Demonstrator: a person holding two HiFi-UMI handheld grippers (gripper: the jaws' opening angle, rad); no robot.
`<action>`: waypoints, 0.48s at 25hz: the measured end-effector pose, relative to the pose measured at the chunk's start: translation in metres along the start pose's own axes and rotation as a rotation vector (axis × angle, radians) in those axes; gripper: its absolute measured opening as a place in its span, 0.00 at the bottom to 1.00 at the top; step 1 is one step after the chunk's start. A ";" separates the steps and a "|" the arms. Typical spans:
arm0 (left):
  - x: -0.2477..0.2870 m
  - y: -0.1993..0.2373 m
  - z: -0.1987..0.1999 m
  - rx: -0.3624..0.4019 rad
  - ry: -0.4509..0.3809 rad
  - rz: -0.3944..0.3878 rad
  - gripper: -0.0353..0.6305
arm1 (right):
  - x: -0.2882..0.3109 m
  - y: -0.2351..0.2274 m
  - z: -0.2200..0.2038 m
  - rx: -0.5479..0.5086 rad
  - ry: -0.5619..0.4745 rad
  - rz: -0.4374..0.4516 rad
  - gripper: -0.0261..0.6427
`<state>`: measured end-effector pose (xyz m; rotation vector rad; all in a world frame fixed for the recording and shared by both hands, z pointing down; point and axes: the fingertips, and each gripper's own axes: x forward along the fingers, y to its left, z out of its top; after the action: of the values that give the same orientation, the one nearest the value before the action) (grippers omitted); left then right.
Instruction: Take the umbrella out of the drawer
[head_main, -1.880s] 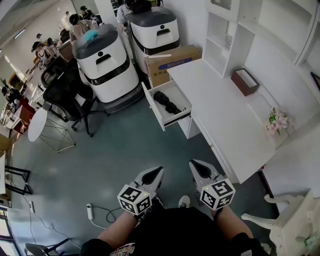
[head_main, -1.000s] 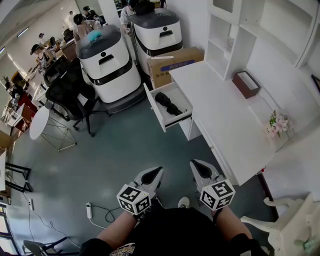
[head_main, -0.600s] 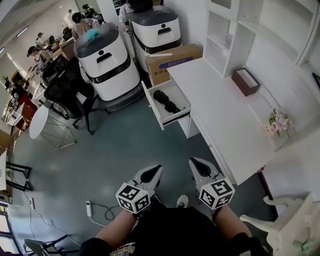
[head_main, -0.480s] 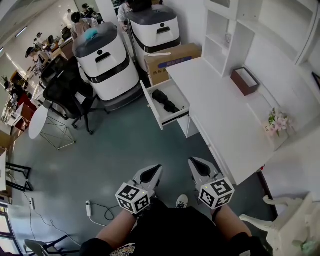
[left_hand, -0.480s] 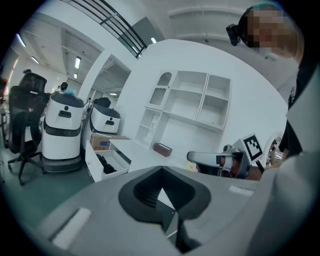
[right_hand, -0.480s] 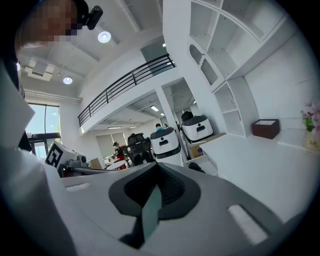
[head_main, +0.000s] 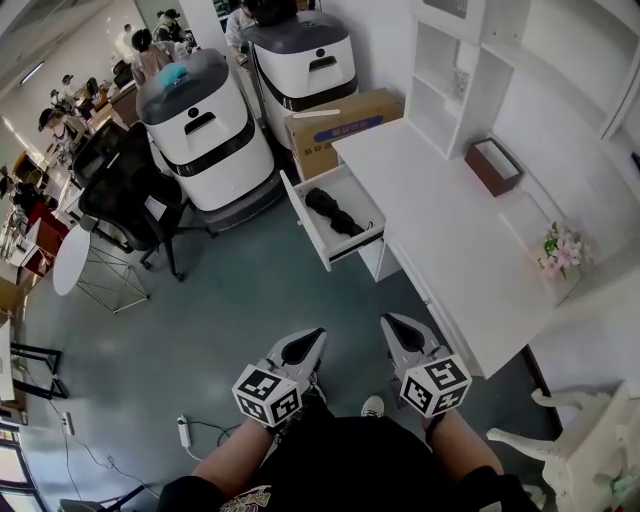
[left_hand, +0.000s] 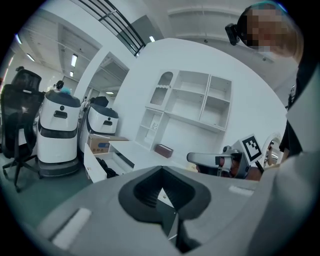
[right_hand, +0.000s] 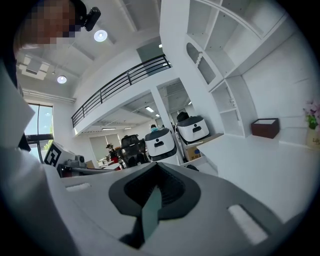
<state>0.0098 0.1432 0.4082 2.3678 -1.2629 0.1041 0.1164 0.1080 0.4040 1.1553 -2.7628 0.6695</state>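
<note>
While I hold both tools low in front of me, my left hand-held gripper (head_main: 308, 342) and right hand-held gripper (head_main: 396, 326) each have their jaws pressed together on nothing. Well apart from them, the drawer (head_main: 303, 222) stands pulled out of the white counter (head_main: 450, 240), and the black folded umbrella (head_main: 334, 212) lies alone inside it. A brown box (head_main: 495, 165) sits on the counter; I cannot tell its contents.

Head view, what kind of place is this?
Probably an open-plan office or lab: a white desk with shelves, a black office chair, two bulky white machines, and people beyond.
</note>
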 end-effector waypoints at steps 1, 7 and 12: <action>0.001 0.008 0.003 -0.001 0.003 -0.005 0.05 | 0.007 0.000 0.001 0.004 -0.001 -0.007 0.08; 0.005 0.059 0.022 0.006 0.018 -0.029 0.05 | 0.057 0.003 0.005 0.020 0.003 -0.047 0.08; 0.008 0.095 0.034 0.008 0.028 -0.058 0.05 | 0.094 0.006 0.007 0.026 0.013 -0.080 0.08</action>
<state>-0.0672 0.0773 0.4133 2.3988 -1.1821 0.1243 0.0455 0.0465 0.4171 1.2539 -2.6885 0.7036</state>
